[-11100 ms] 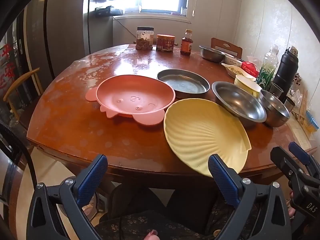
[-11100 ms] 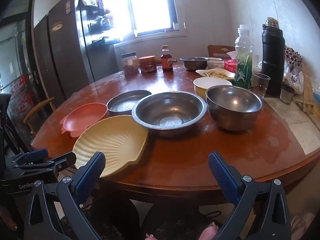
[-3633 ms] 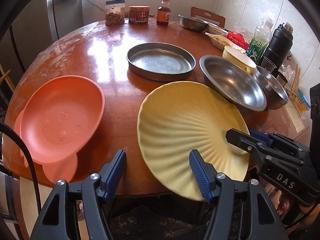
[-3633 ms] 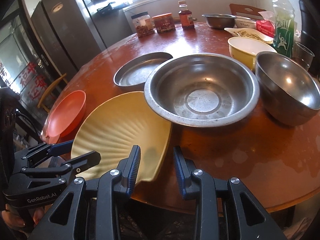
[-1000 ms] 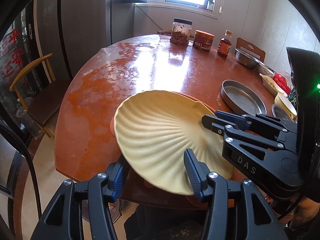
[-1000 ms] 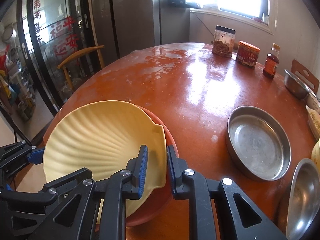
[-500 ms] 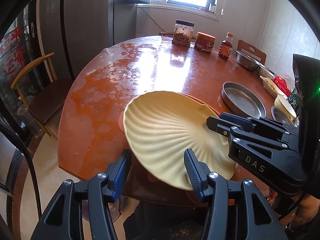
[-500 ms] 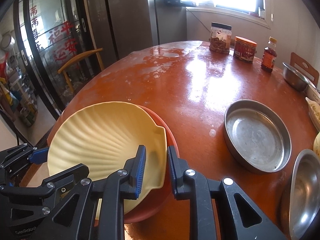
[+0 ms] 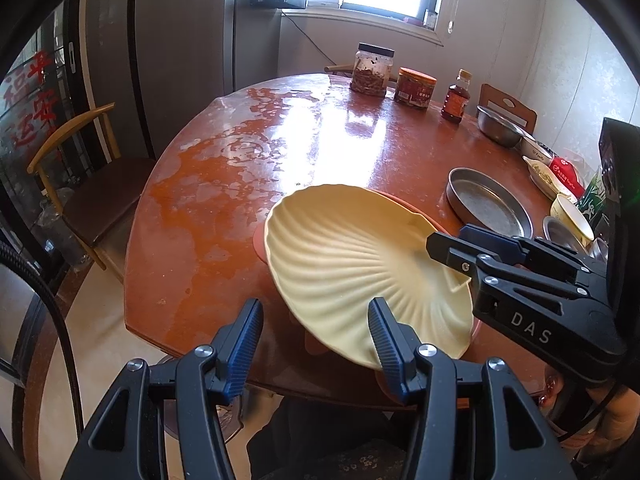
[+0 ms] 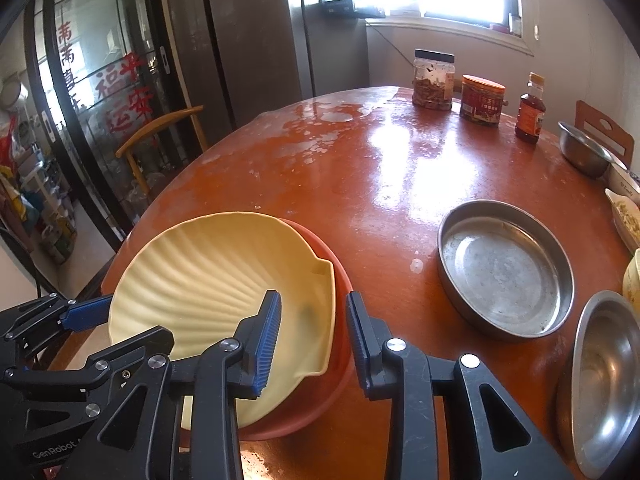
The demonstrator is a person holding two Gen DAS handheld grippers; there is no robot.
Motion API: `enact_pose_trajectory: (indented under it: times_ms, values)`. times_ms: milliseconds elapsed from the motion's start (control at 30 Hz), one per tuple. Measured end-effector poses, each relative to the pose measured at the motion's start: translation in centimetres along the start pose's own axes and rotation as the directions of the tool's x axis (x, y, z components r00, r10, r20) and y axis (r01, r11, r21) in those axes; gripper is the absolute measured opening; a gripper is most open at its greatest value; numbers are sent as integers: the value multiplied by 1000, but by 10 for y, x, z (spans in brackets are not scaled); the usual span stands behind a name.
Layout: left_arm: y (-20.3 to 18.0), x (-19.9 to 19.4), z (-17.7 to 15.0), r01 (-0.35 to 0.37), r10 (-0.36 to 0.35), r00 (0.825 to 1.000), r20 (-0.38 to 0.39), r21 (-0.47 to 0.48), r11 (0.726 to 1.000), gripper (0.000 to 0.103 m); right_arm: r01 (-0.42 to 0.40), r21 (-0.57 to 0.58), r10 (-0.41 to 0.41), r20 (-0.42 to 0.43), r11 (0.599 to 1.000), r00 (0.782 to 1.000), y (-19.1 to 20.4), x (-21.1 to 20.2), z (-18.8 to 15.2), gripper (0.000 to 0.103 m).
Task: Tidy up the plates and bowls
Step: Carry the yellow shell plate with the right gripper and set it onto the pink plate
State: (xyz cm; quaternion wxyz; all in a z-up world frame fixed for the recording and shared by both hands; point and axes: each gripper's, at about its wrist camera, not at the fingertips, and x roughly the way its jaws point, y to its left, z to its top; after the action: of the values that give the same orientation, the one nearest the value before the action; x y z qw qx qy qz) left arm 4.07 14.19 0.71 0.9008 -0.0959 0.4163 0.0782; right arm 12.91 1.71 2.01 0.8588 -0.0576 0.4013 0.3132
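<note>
The yellow plate, matte and ribbed like a scallop shell with a small squared tab at its hinge end, lay nested in the orange plate, a smooth, rounded plastic dish whose rim showed past it on the far and near sides. Both sat at the near edge of the round table, its glossy red-brown top worn pale in patches and glaring under the window light. The right gripper straddled the yellow plate's tab edge, its ribbed blue pads standing clear of the rim on either side; its jaws had just been opening, with the plate's edge between them but no longer pinched. The left gripper hovered over the table's near edge with its jaws moderately parted and holding nothing, one pad just in front of the yellow plate's near rim. Farther right a shallow round metal pan rested apart from the stack, and beside it a steel bowl. Two jars and a small bottle stood at the far side, a wooden chair by the table and a tall grey fridge behind.
</note>
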Motion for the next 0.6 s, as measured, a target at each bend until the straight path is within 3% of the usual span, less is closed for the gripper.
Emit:
enact_pose_trajectory:
  times_ms: [600]
  values:
    - [-14, -15, 1, -13, 12, 1000, 28, 6, 1000, 56, -12, 39, 11, 29, 999, 1000, -14, -21, -4, 41]
